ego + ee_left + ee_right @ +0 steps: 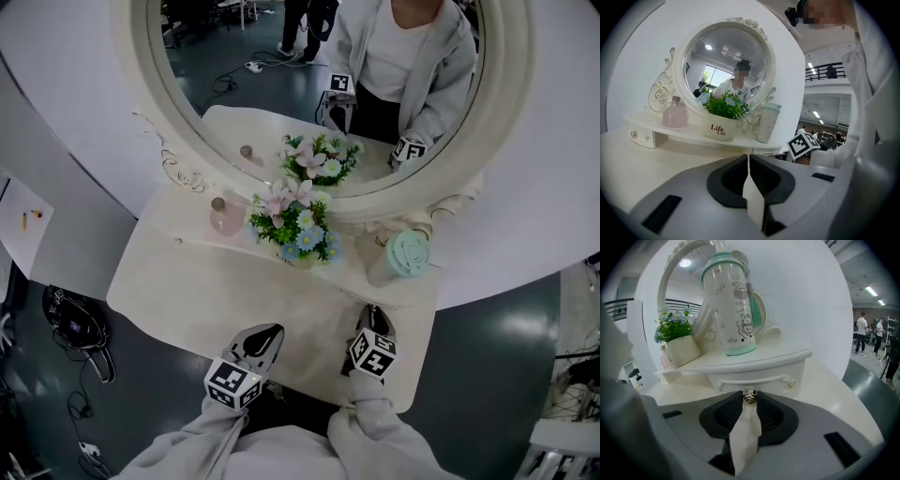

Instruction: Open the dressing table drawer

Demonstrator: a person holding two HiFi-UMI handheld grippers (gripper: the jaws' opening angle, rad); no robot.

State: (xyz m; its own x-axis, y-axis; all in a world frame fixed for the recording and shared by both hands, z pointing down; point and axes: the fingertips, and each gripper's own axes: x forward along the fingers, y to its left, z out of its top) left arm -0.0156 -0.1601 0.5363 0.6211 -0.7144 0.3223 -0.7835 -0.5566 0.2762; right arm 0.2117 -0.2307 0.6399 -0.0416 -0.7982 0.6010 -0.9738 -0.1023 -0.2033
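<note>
Low in my head view, two pale grey sleeves (375,427) bunch at the cuffs. My left gripper (273,330) and right gripper (375,312) wear smooth silver-grey shells with dark rectangular slots around black ribbed pads (733,180), each carrying a white cube (232,384) printed with black square markers.

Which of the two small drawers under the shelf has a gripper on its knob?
The drawer under the mint-green cup: the right gripper is closed on its metal knob. The drawer under the pink bottle has no gripper on it.
</note>
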